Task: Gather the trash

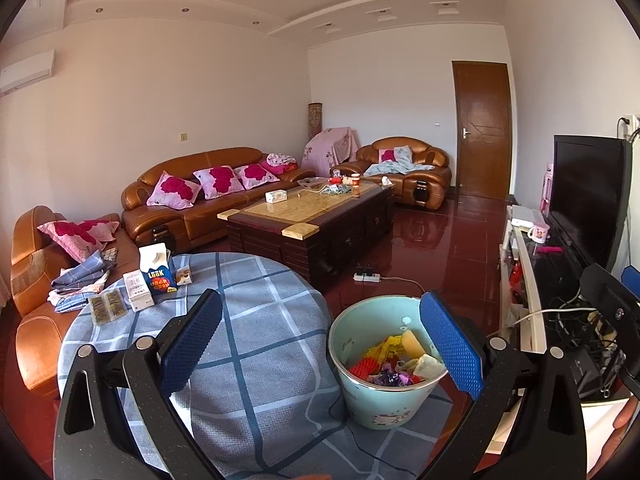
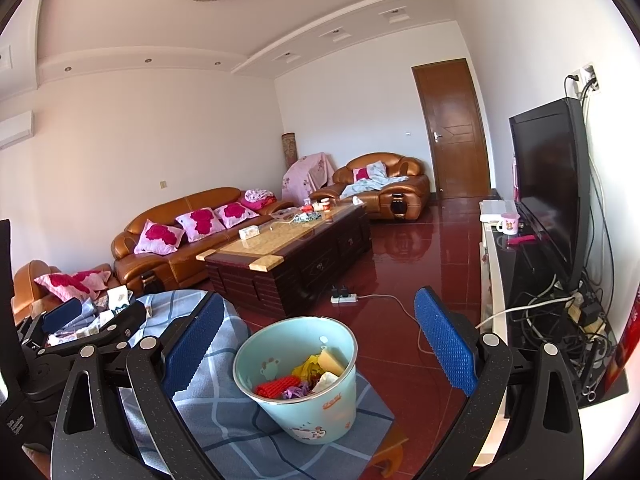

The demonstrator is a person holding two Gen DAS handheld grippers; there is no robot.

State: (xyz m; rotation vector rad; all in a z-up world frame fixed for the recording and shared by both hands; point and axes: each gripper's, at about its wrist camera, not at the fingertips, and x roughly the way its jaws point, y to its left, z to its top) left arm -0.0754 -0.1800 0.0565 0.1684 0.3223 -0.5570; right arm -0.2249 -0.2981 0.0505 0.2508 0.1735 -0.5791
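A pale blue bin (image 1: 384,396) stands at the right edge of the round table with a blue checked cloth (image 1: 248,360); it holds yellow, red and purple scraps. It also shows in the right wrist view (image 2: 308,404). A milk carton (image 1: 157,274), a white box (image 1: 136,292), a small snack pack (image 1: 184,276) and a flat dark packet (image 1: 107,305) lie at the table's far left. My left gripper (image 1: 320,340) is open and empty above the table, just left of the bin. My right gripper (image 2: 316,340) is open and empty above the bin.
Brown leather sofas (image 1: 208,192) with pink cushions line the left and far side. A dark coffee table (image 1: 316,220) stands mid-room. A TV (image 1: 588,196) on a stand with tangled cables is at right. A power strip (image 1: 366,278) lies on the red floor.
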